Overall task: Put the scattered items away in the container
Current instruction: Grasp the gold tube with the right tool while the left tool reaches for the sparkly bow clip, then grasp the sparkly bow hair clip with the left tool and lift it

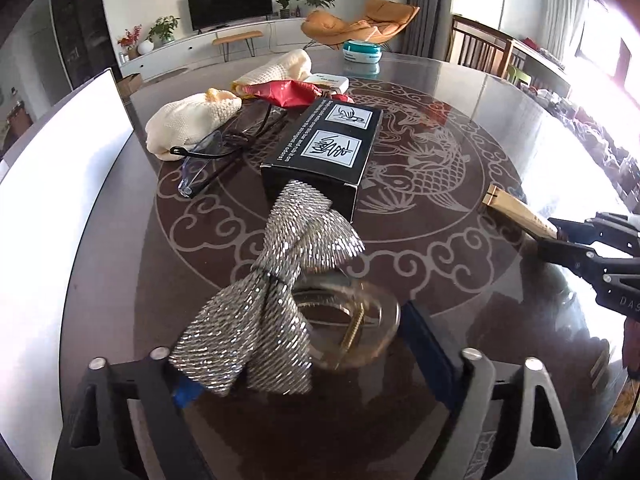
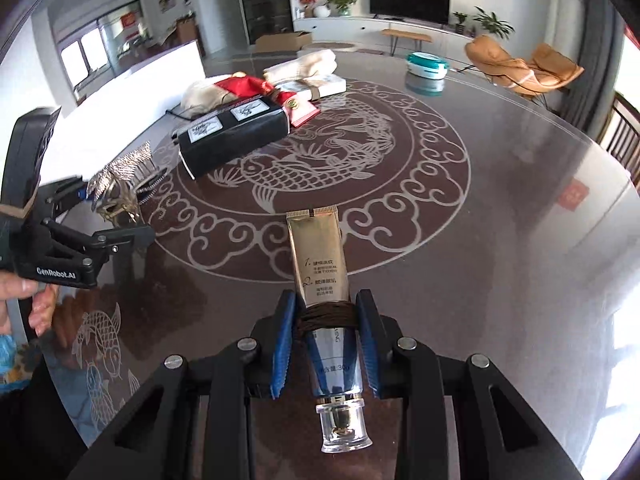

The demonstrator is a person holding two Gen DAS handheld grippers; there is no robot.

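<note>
Your right tool [image 2: 326, 344] is clamped on a gold and silver cosmetic tube [image 2: 320, 264], its blue pads pressing a brown band wound round the tube's middle. The tube's clear cap points back toward your camera and its crimped end points out over the surface [image 2: 500, 240]. Printed on the tube are the numerals 1 and 2 beside lines of Chinese characters too small to read; lower down, "30g" shows faintly.

Your left tool [image 1: 316, 364] stands part open, and a silver glitter bow hair clip [image 1: 276, 292] lies between its fingers. The bow touches the left pad, but the right finger [image 1: 432, 344] stands apart from the clip's clear plastic claw, so you cannot count this as a firm grip. From the right wrist view, the left tool's body reads "GenRobot.AI", with a hand [image 2: 36, 304] on its handle.

Beyond the bow a black box [image 1: 324, 152] lies flat, carrying two white panels with brush-style calligraphy and a line of white English print along one edge, too distorted to read. Beside it are glasses [image 1: 212, 156], a cream knitted cloth [image 1: 188, 120], a red pouch [image 1: 288, 92] and a white packet [image 1: 328, 80]. A teal and white container [image 1: 362, 51] sits far back near the surface's edge, well apart from everything else.
</note>
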